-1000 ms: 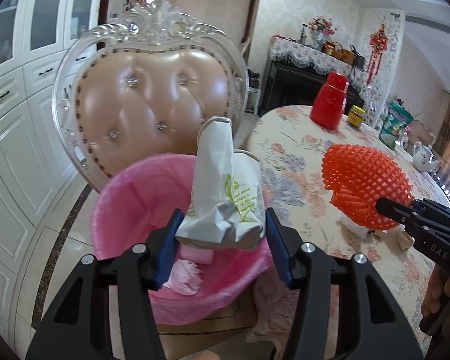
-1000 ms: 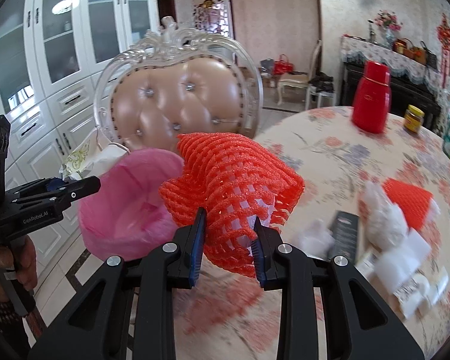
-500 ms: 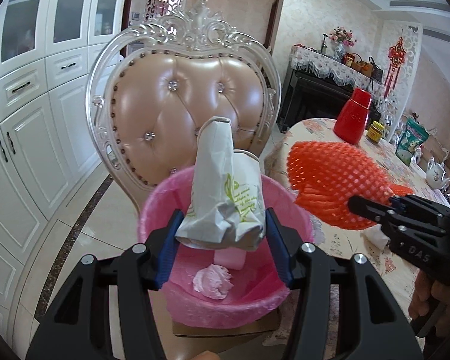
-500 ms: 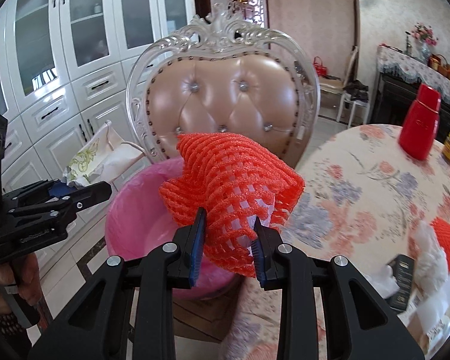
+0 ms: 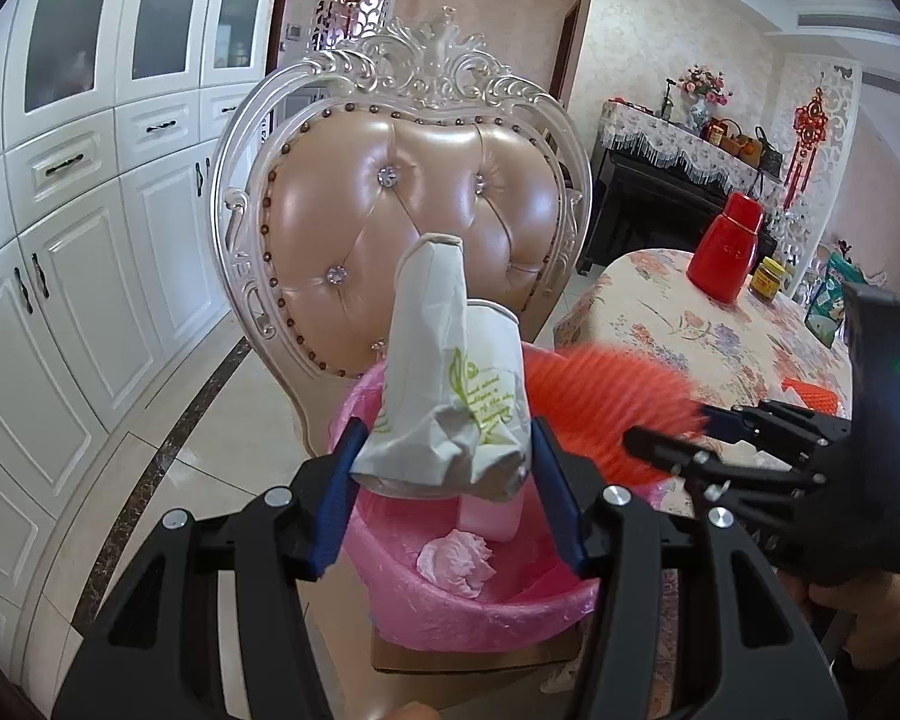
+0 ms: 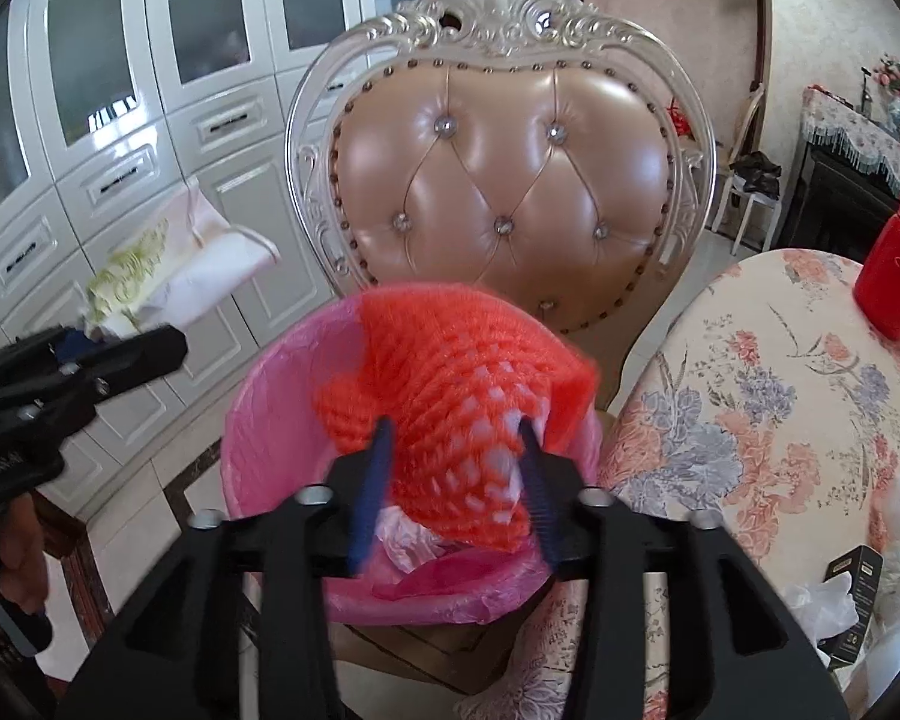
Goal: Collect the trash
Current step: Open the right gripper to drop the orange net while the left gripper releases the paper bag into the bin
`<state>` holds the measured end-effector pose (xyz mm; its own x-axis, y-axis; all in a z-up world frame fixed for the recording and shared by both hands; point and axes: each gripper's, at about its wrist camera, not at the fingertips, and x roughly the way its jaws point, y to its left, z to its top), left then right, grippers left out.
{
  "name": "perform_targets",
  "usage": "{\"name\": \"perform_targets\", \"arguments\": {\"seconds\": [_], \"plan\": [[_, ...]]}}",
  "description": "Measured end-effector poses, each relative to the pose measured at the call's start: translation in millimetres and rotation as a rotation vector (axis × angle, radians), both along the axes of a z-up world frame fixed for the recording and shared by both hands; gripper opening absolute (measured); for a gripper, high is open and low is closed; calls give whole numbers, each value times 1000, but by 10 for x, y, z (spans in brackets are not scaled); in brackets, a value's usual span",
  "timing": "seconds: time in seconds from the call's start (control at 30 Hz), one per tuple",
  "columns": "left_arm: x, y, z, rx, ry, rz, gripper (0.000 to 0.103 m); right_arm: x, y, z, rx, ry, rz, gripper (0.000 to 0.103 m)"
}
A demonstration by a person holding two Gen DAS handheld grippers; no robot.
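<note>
My left gripper (image 5: 444, 474) is shut on a crumpled white paper bag (image 5: 450, 384) with green print and holds it above the pink-lined trash bin (image 5: 468, 606). My right gripper (image 6: 453, 480) has its jaws spread wider around an orange foam net (image 6: 450, 384), which is blurred and hangs over the bin (image 6: 270, 432). The net also shows in the left wrist view (image 5: 606, 402). A crumpled pink tissue (image 5: 456, 558) and a pale pink block (image 5: 489, 519) lie inside the bin. The paper bag shows at the left of the right wrist view (image 6: 174, 264).
A cream tufted chair (image 5: 414, 210) stands behind the bin, which sits on a cardboard box (image 5: 480, 657). The floral table (image 6: 780, 390) at the right holds a red jar (image 5: 727, 255), a black box (image 6: 855, 594) and white scraps (image 6: 828, 600). White cabinets (image 5: 60, 240) line the left.
Both grippers have moved left, from the table to over the bin. The right jaws have widened around the orange net, which is now blurred. The left still holds the paper bag.
</note>
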<state>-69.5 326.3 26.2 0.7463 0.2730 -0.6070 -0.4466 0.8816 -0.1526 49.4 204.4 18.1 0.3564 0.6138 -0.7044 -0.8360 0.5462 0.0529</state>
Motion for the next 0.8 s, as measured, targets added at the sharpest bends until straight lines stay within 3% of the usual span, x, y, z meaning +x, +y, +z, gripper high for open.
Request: {"name": "perform_targets", "arguments": {"seconds": [0.33, 0.43, 0.8], "plan": [[100, -52, -58, -12, 12, -29, 53, 54, -254, 77, 3, -38, -62, 61], [180, -68, -79, -14, 17, -38, 53, 92, -439, 129, 15, -54, -95, 69], [517, -277, -100, -14, 25, -96, 50, 235, -895, 215, 27, -72, -175, 71]]}}
